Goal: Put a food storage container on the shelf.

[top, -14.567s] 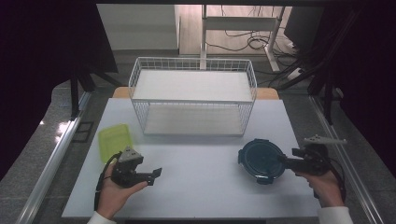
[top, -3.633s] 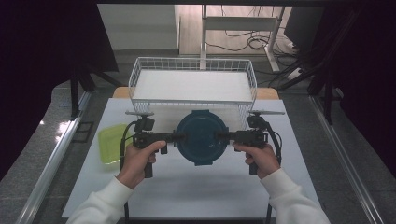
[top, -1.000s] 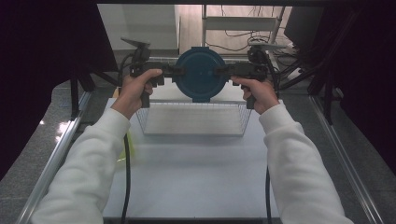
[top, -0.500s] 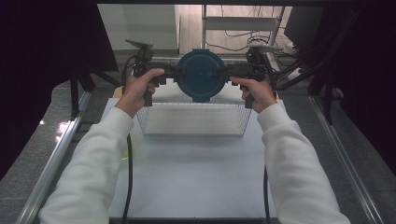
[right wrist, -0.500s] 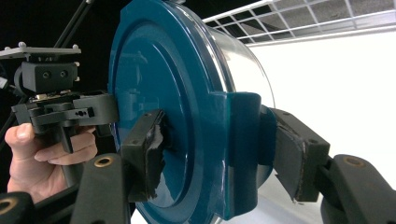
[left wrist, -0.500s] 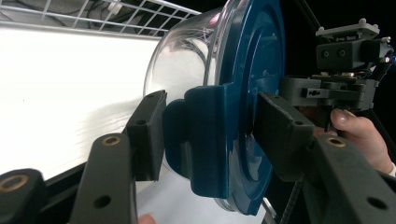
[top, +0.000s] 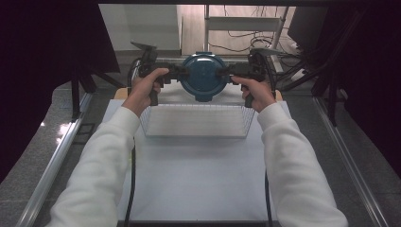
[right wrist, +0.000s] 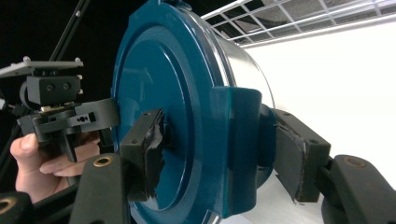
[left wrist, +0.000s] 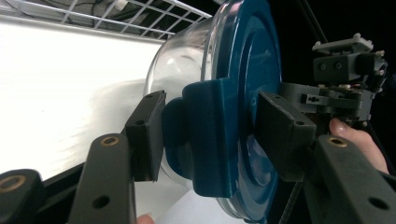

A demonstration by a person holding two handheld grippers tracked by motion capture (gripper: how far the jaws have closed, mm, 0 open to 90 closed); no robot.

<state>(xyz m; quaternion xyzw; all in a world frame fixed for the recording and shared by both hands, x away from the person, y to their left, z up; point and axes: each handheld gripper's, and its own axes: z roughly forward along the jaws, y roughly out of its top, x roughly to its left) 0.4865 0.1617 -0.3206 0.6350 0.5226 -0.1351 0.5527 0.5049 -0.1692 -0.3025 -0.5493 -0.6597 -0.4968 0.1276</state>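
white table (top: pixel 198 165) with wire basket (top: pixel 196 120) at the far end. lidded container (top: pixel 204 76) hangs above basket, left gripper (top: pixel 182 72) and right gripper (top: pixel 227 73) each clamped on a side latch tab. glass looks heavy, slick, breakable; latches are the safest grip.

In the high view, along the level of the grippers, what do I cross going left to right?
Left gripper → blue-lidded container, clamped at its side latches → right gripper. The wire basket sits below them.
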